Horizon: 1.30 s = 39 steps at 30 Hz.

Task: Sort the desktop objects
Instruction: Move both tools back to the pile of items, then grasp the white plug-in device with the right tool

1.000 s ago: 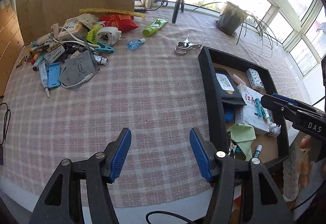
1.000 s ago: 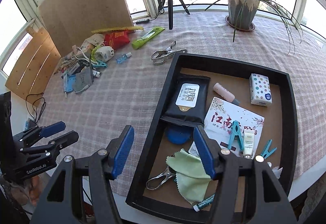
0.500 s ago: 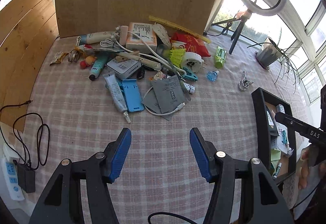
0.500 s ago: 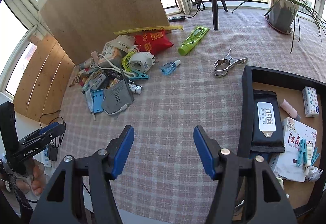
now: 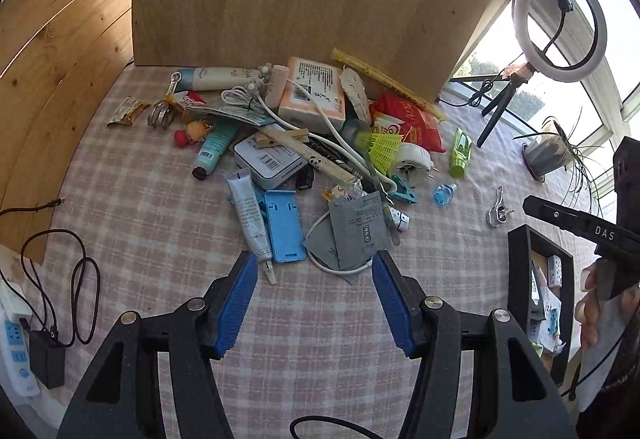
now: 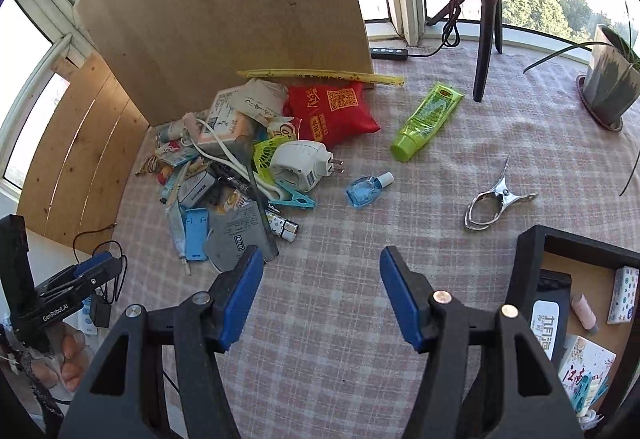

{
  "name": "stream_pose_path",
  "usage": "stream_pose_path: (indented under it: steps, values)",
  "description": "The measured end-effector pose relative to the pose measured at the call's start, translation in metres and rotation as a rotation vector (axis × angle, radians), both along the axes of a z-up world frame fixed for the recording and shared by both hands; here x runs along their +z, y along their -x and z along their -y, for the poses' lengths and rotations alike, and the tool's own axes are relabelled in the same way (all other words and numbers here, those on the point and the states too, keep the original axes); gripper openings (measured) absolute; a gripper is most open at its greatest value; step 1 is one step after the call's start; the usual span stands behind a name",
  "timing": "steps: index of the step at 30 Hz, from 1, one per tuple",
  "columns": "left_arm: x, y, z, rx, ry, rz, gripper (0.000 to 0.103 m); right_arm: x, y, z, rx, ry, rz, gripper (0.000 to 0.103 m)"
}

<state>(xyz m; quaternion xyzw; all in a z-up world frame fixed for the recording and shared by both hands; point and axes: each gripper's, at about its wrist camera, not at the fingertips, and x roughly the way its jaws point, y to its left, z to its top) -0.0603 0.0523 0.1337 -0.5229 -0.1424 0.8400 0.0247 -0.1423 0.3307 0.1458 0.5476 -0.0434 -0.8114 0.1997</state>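
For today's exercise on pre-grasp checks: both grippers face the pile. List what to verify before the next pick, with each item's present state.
1. Left gripper open and empty: ok.
2. Right gripper open and empty: ok.
3. Metal clip lies alone, free to grasp: ok.
4. Blue bottle clear of the pile: ok.
5. White cable free of other items: not ok, it runs through the pile.
6. Room left in tray: cannot tell, mostly out of view.

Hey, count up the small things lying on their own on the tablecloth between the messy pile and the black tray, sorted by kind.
Green tube: 1
Small blue bottle: 1
Metal clip: 1
Total: 3
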Motion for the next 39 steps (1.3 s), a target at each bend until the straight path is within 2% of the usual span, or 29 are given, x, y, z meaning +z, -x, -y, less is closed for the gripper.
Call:
stream_pose_path:
  steps: [7, 12, 16, 19, 28, 31, 33, 35, 39]
  values:
    - [-0.007, 0.023, -0.055, -0.069, -0.049, -0.010, 0.056, -0.031, 0.071, 0.035, 0.106, 0.024, 0.069, 0.060]
    - [-0.030, 0.062, -0.100, -0.112, -0.076, 0.012, 0.054, -0.068, 0.115, 0.052, 0.127, 0.035, 0.149, 0.060]
    - [-0.052, 0.095, -0.122, -0.114, -0.089, 0.025, 0.052, -0.088, 0.135, 0.057, 0.136, 0.069, 0.197, 0.060]
    - [-0.066, 0.115, -0.129, -0.101, -0.113, 0.032, 0.047, -0.100, 0.143, 0.060, 0.155, 0.107, 0.233, 0.060]
    - [-0.091, 0.151, -0.137, -0.089, -0.119, 0.025, 0.047, -0.120, 0.155, 0.073, 0.200, 0.131, 0.275, 0.060]
    - [-0.095, 0.157, -0.137, -0.093, -0.121, 0.019, 0.047, -0.126, 0.158, 0.073, 0.187, 0.151, 0.289, 0.060]
    - [-0.099, 0.160, -0.136, -0.101, -0.136, 0.022, 0.040, -0.131, 0.160, 0.069, 0.157, 0.196, 0.331, 0.059]
    - [-0.101, 0.161, -0.136, -0.102, -0.137, 0.027, 0.038, -0.135, 0.159, 0.067, 0.142, 0.234, 0.362, 0.059]
    - [-0.100, 0.156, -0.135, -0.125, -0.186, 0.034, 0.035, -0.134, 0.151, 0.066, 0.132, 0.219, 0.363, 0.059]
